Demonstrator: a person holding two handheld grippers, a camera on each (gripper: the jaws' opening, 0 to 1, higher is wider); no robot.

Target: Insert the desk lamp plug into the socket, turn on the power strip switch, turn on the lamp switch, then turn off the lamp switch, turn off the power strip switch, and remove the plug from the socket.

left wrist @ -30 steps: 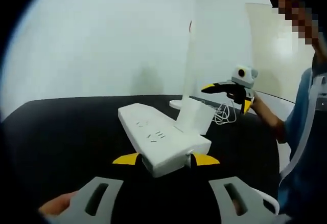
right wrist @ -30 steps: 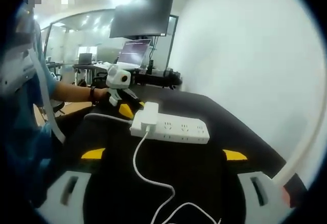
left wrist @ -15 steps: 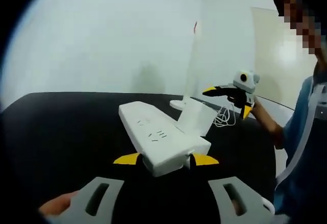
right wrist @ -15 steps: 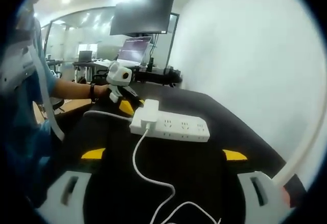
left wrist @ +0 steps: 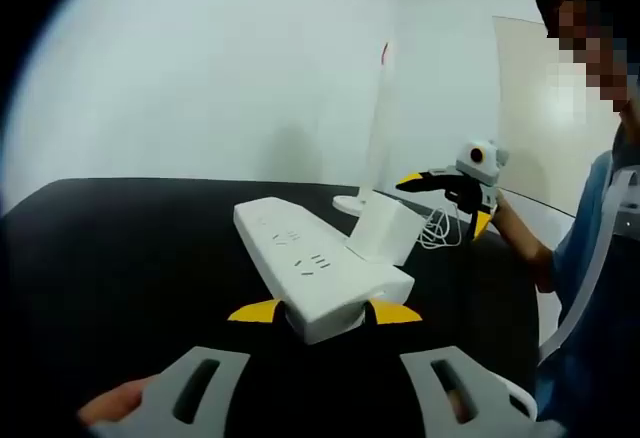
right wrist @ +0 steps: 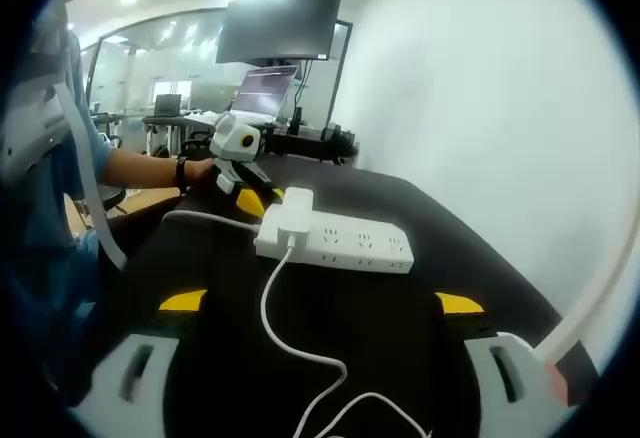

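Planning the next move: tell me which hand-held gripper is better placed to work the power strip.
Left. Its hand-held gripper straddles the power strip end; the right hand-held gripper hangs open, back over the cord.

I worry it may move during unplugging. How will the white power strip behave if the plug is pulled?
The power strip looks like light plastic on a smooth black table, so it would probably slide or lift. The left gripper straddles its end, which should steady it. The plug looks bulky, perhaps tight.
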